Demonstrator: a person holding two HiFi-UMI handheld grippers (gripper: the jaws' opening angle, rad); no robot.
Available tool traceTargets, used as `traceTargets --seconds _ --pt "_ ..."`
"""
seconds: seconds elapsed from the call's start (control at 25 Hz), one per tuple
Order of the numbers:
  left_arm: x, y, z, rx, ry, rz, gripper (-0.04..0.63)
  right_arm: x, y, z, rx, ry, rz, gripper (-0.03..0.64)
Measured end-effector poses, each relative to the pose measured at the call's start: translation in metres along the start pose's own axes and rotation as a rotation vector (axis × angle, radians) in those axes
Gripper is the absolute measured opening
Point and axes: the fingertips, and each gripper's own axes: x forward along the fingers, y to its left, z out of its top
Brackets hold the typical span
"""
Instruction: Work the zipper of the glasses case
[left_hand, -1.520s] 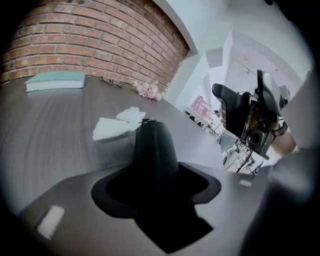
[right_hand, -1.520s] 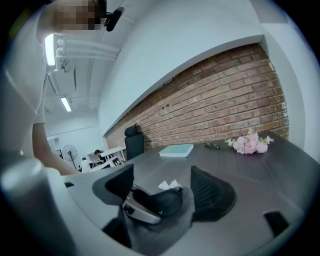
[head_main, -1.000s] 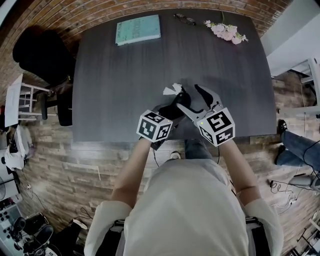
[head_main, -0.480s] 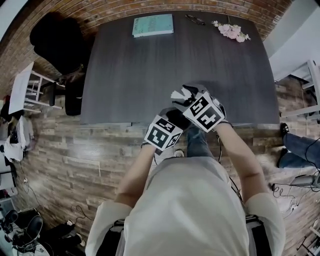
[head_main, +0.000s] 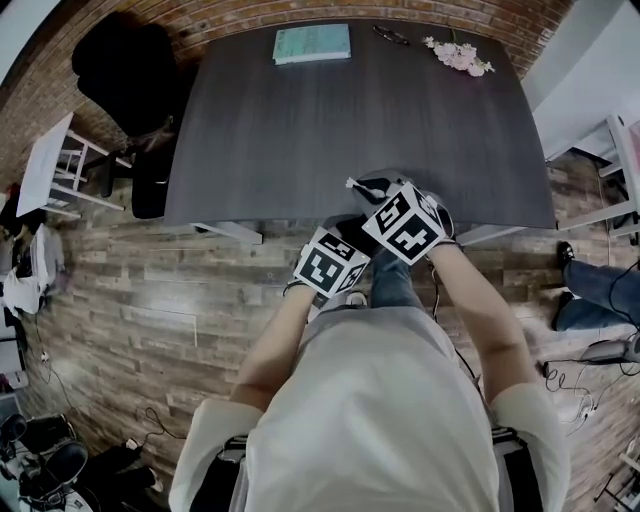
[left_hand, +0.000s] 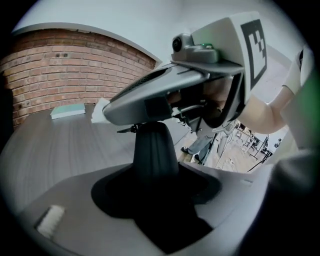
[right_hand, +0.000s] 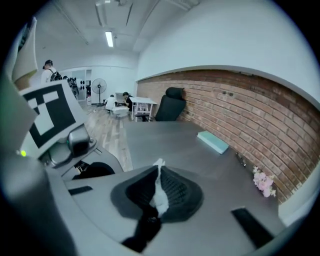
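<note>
The black glasses case (left_hand: 155, 150) is gripped in the left gripper (head_main: 348, 225); its white zipper tab (right_hand: 160, 192) is pinched between the just-closed jaws of the right gripper (right_hand: 159, 172).

The dark grey rectangular table (head_main: 300, 130) has a matt, wood-grained top; at its twelve o'clock edge lies a pale teal paper booklet (head_main: 312, 43). The black glasses case (left_hand: 155, 150) looks matt and ribbed, its small white tag (right_hand: 159, 195) cloth or paper. The red brick wall (right_hand: 240, 110) is rough, the brown wood-plank floor (head_main: 130, 300) faintly glossy.
</note>
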Motion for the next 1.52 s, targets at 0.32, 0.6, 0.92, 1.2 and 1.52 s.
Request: traceTargets --seconds 0.32,0.6,0.92,1.2,1.52 --pt "-0.015 -0.001 -0.007 -0.056 -0.036 0.023 0.264 -0.047 0.009 0.026 0.081 -0.117 0.022 0.012" --pt "-0.033 -0.001 0.008 -0.106 -0.136 0.013 0.261 -0.073 0.002 0.041 0.098 -0.173 0.005 0.011" --pt "-0.052 -0.011 0.025 -0.161 -0.245 -0.035 0.258 -0.091 -0.017 0.047 0.114 -0.242 -0.056 0.011" --pt "-0.068 -0.015 0.041 -0.140 -0.305 -0.052 0.256 -0.101 -0.044 0.042 0.080 -0.217 -0.121 0.011" --pt "-0.078 -0.013 0.059 -0.182 -0.377 -0.082 0.256 -0.103 -0.064 0.019 0.146 -0.207 -0.143 0.011"
